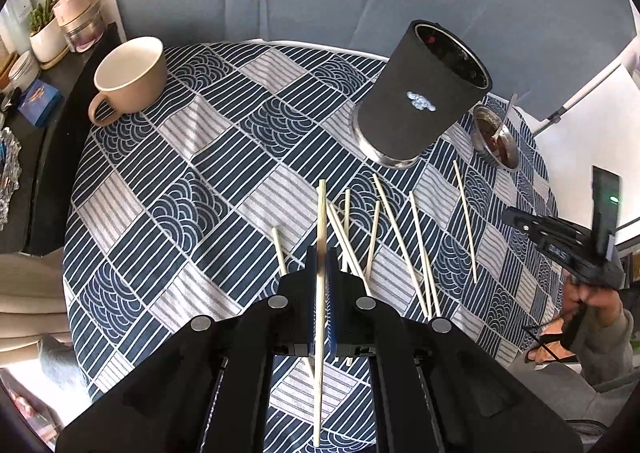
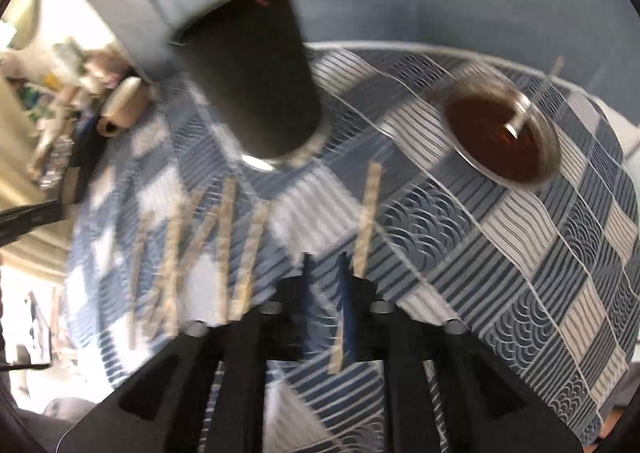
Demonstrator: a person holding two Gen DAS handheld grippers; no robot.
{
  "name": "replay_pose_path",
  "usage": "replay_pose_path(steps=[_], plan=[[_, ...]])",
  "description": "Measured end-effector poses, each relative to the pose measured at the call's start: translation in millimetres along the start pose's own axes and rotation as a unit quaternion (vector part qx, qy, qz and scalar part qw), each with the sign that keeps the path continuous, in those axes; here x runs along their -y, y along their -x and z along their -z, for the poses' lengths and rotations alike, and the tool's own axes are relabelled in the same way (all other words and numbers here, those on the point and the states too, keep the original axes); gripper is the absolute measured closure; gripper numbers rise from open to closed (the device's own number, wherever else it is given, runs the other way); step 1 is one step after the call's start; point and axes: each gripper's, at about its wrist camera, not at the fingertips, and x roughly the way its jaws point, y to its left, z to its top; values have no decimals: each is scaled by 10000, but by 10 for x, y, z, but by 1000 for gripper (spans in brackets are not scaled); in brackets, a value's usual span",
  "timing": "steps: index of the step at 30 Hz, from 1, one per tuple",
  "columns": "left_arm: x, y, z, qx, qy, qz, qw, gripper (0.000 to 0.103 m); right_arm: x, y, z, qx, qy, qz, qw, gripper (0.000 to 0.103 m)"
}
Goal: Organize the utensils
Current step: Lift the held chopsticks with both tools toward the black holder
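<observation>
Sorting step: the left gripper (image 1: pixel 320 265) has its jaws clamped on one chopstick (image 1: pixel 320 237), lifted clear of the bench (image 1: pixel 132 189); this looks like the carry stage toward the holder (image 1: pixel 424 97).
Loose sticks: the other chopsticks (image 1: pixel 396 237) lie scattered on the cloth near the front edge, some crossing, one further toward the right edge.
Holder: a tall dark cylinder with a matte sleeve, metal rim and base, standing upright toward the back right of the bench; it seems the likely destination.
Right gripper: right gripper (image 2: pixel 326 281) hangs low over the front edge beside a chopstick; its view is smeared, jaws look apart with nothing clearly between them.
Next move: probably tipping the held stick more upright and lining its end up with the holder's mouth before letting go.
Materials: sticks are pale, thin, straight wood or bamboo, light and prone to roll; the cloth is woven, blue and white, patterned in stripes and waves.
Others: a beige ceramic mug (image 1: pixel 132 73) near the back left corner; a small metal bowl (image 1: pixel 496 137) of dark sauce with a spoon by the right edge.
</observation>
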Motion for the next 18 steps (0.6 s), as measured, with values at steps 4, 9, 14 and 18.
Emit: replay_pose_path(steps=[4,9,14,18], plan=[[-5,-10,45,-52,33,-76,10000,98,227,-237,-10,-195,-225,156,9994,75],[51,-19,85,-117,5,-204,9997,98,178,-497,-98,-342,-150,249,9990,75],[103,-57,115,-172,-73,-341,9992,98,42,-726,-169,-539,39,328,9980,75],[134,-50,150,-194,-126,-369,9991,98,-41,-820,-175,-611,224,576,9962,77]])
